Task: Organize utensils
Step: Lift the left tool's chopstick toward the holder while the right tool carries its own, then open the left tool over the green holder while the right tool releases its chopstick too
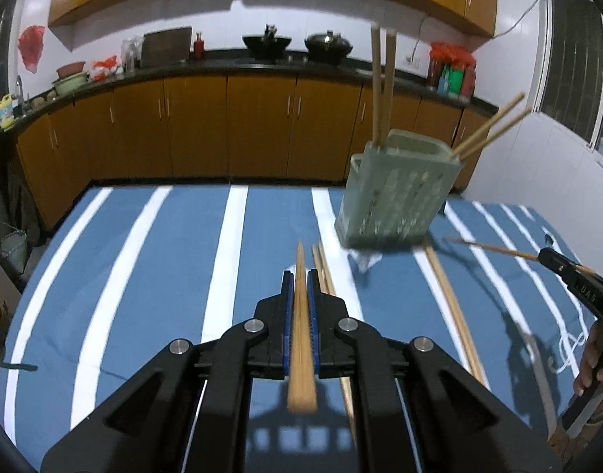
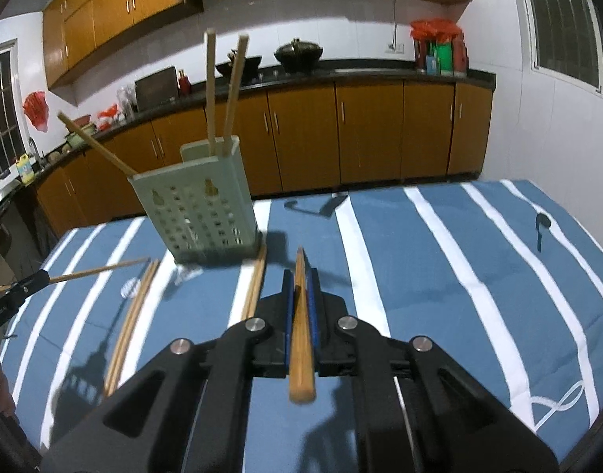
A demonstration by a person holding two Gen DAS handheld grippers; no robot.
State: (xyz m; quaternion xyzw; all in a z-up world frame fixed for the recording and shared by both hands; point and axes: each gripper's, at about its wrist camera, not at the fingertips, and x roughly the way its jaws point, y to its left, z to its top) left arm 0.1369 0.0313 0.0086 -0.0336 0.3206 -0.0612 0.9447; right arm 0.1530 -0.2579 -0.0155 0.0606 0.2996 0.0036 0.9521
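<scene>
Striped cloth covers the counter (image 1: 144, 256). My left tool (image 1: 300, 276) and right tool (image 2: 300, 276) each clamp one chopstick (image 1: 300, 339); green holder (image 1: 400, 197) stands ahead. Risk: lengthwise grip lets chopsticks slide out when tipped.

Right claw (image 2: 300, 276) clamping a chopstick (image 2: 301, 339), green holder (image 2: 199, 205) beyond

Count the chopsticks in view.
10: four in the holder, two pairs on the cloth, one chopstick each in left tool and right tool. Holder may hide more.
</scene>
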